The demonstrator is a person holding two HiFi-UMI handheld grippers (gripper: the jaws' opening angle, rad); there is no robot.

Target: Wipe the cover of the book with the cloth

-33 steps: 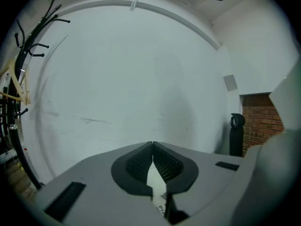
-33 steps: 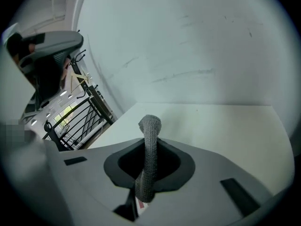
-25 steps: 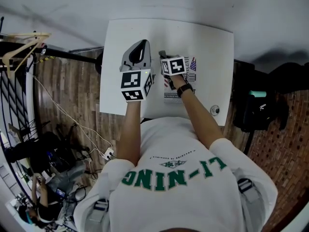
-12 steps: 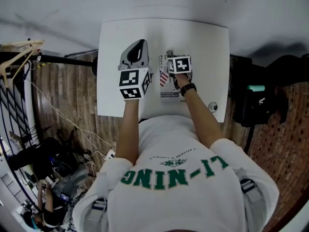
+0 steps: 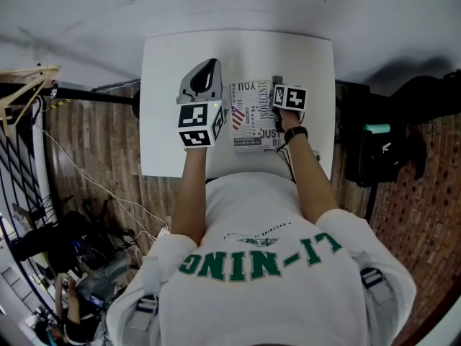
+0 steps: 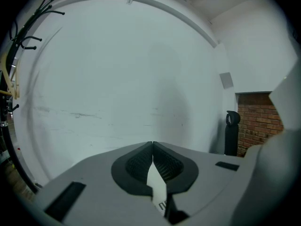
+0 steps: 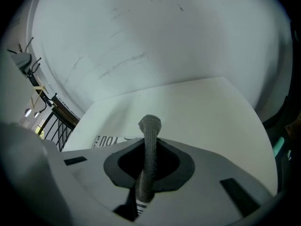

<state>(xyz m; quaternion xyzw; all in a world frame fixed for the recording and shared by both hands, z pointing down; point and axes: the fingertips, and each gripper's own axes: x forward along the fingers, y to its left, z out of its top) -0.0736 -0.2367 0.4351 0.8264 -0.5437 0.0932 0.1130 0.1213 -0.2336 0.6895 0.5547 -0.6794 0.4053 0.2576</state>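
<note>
The left gripper has its dark ribbed pads pressed together at the tips, with a narrow white sliver showing in the gap beneath them. Beyond is a pale wall bearing a small grey plate. At the right, a dark upright object stands beside brickwork.

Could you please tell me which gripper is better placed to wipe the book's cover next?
Right. The right gripper is clamped on the cloth at the right edge of the book; the left gripper is shut, empty, left of it.
</note>
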